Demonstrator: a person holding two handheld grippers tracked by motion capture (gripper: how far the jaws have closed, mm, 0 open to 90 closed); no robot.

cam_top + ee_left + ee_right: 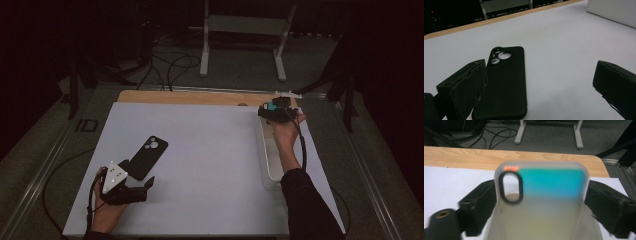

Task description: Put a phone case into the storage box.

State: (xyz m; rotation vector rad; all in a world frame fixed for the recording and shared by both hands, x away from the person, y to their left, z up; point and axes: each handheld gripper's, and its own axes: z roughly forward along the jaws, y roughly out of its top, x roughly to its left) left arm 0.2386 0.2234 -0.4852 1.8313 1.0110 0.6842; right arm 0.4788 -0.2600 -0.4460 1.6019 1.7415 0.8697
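Big white table point(210, 165), long clear tray point(270, 172) at its right side, black phone case point(505, 82) lying flat near the front left, left gripper point(145, 187) just beside it with jaws wide open, right gripper point(541, 202) at the far right corner, jaws holding a see-through phone case point(544, 202) by its sides.

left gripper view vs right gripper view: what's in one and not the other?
Left gripper view: a black phone case lying flat beside one jaw of the open left tool, plus a white box corner. Right gripper view: a translucent teal-tinted case between the right tool's jaws, grip unclear, with floor cables behind. Shared: the white sheet and the wooden table edge.
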